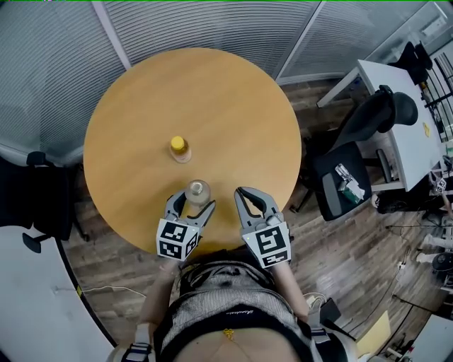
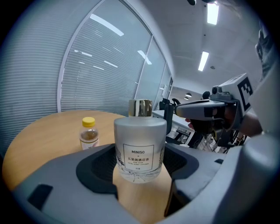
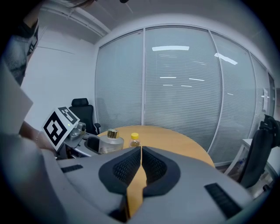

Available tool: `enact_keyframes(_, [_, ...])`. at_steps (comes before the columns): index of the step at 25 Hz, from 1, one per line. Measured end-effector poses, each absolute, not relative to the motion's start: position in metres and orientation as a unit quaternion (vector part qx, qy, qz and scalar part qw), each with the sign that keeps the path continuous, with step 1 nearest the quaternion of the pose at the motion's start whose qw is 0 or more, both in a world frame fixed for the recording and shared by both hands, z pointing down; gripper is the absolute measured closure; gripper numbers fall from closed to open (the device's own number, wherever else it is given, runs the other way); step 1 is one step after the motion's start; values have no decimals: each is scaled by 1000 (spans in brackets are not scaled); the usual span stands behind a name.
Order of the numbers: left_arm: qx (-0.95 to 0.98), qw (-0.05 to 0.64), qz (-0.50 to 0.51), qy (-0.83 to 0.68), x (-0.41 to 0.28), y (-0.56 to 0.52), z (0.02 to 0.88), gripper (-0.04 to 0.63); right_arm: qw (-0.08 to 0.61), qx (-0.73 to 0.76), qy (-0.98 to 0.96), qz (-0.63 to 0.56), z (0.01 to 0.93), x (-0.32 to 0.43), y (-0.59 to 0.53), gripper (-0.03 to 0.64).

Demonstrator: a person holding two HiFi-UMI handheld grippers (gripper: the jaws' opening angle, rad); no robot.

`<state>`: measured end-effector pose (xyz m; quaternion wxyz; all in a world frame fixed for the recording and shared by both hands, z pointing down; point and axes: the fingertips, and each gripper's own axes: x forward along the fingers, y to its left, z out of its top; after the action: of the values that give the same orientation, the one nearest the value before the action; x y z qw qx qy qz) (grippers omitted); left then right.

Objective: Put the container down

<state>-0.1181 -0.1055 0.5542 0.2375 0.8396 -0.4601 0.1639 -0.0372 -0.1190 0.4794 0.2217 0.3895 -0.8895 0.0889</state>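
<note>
My left gripper (image 1: 192, 205) has its fingers pressed on both sides of the frosted container (image 2: 140, 148). It's upright, gold cap on top, and its base looks to be down on the near edge of the round wooden table (image 1: 212, 92). My right gripper (image 3: 140, 153) is just beside it over the same edge, fingers squeezed together on nothing, only a sliver between them. A little yellow-capped bottle (image 1: 180, 148) stands further in toward the middle, and round the table it's curved glass walls with blinds (image 1: 212, 21), plank floor (image 1: 340, 240), a black office chair (image 1: 354, 162) and a white desk (image 1: 396, 106) off to my right.
</note>
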Motion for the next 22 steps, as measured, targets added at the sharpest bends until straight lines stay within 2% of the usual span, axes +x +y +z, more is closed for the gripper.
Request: enact_keyframes(22, [819,258,181,-480,-125,-121,625,256,250,396,-879,95,498,-27,-113,595])
